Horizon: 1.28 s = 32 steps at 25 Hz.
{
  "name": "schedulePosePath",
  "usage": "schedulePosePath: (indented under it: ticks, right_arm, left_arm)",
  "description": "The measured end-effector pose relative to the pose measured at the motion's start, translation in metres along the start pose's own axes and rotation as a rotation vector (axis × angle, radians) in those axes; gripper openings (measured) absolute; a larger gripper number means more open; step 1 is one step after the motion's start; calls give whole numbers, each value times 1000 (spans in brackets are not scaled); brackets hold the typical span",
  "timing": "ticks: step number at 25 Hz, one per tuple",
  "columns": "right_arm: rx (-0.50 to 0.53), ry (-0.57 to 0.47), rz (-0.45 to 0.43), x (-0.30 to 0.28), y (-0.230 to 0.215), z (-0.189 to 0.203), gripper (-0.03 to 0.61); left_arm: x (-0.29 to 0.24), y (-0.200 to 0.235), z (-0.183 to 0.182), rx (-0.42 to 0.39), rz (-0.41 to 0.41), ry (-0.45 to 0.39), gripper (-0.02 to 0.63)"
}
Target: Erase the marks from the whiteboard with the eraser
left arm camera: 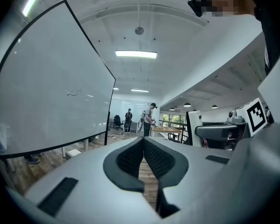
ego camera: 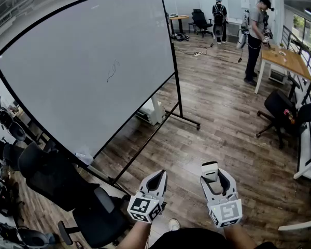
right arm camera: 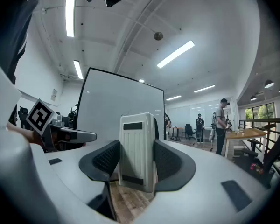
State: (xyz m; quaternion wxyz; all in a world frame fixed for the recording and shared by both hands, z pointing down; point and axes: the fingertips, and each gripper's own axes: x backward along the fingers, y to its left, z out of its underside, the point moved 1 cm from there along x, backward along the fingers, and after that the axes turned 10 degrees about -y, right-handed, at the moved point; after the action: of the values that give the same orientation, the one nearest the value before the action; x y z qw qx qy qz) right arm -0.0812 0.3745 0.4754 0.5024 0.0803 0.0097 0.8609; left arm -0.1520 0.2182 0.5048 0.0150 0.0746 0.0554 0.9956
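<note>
A large rolling whiteboard (ego camera: 88, 66) stands ahead and to the left, tilted in the head view, with a small dark scribble (ego camera: 113, 70) near its middle. The scribble (left arm camera: 73, 93) also shows in the left gripper view, and the whiteboard (right arm camera: 116, 108) fills the background behind the right jaws. My right gripper (ego camera: 211, 171) is shut on a white ribbed eraser (right arm camera: 137, 150), held upright between the pads. My left gripper (ego camera: 158, 179) is shut with nothing in it. Both grippers hang low, well short of the board.
A black office chair (ego camera: 67, 191) stands below the board at the left, more chairs (ego camera: 10, 139) beyond it. The board's wheeled legs (ego camera: 186, 121) stick out over the wood floor. Two people (ego camera: 255, 35) stand far off by a wooden table (ego camera: 287, 61).
</note>
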Motion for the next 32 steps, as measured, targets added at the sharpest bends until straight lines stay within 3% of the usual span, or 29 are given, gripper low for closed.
schedulePosePath:
  ticks: [15, 20, 32]
  right_arm:
    - [26, -15, 41, -14, 38, -10, 250]
    - [-24, -87, 25, -23, 54, -24, 253]
    - [55, -101, 50, -64, 51, -33, 255]
  left_arm:
    - [24, 18, -22, -20, 71, -36, 18]
    - [32, 38, -34, -52, 85, -66, 18]
    - [7, 81, -49, -43, 80, -122, 19]
